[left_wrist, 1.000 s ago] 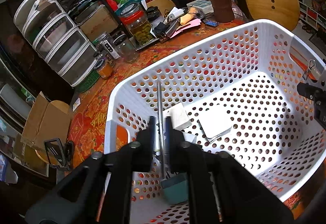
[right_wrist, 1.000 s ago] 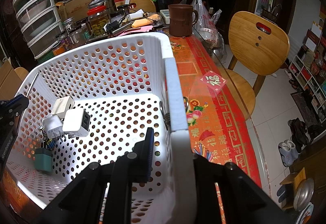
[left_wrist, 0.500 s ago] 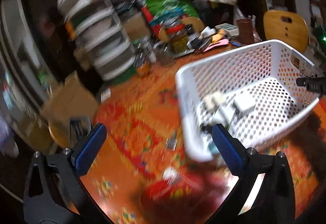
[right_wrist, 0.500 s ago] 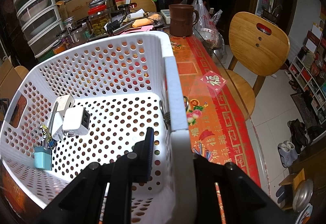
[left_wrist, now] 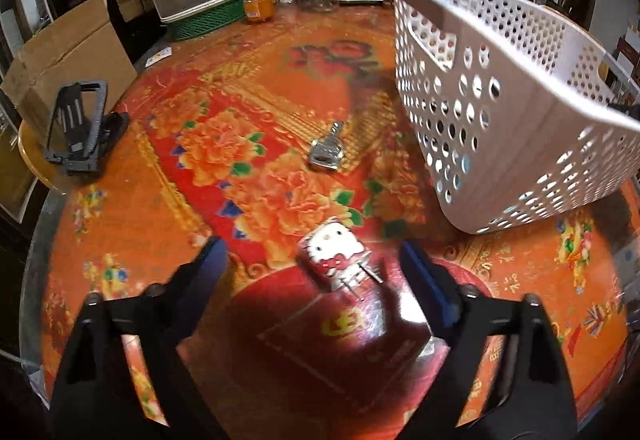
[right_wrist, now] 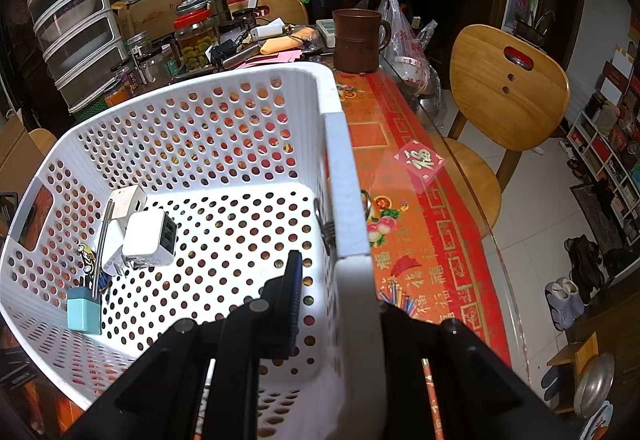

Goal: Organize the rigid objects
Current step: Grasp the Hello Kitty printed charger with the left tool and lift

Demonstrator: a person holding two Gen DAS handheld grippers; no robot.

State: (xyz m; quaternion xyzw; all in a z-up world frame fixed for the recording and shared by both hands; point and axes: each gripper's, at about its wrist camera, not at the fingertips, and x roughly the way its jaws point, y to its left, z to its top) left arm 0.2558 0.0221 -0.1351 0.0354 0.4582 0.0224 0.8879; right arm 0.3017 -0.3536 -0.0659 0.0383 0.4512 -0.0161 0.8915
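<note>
Left gripper (left_wrist: pixel 312 260) jaws closing, cartoon-cat plug (left_wrist: pixel 334 258) framed between pads, untouched, lying flat on tablecloth (left_wrist: pixel 200 144). Right gripper (right_wrist: pixel 336 292) clamped on white basket (right_wrist: pixel 200 112) rim, steadying it for loading. Metal key (left_wrist: pixel 327 152) farther off, unclaimed.

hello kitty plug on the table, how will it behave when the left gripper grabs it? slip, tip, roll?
The plug looks like a small rigid block lying flat on the glossy tablecloth, so it probably won't roll, but could skate if nudged. Its face looks smooth and glossy, possibly slippery against the pads. Its metal prongs stick out sideways and may twist it. The left gripper is closing around it, not touching.
</note>
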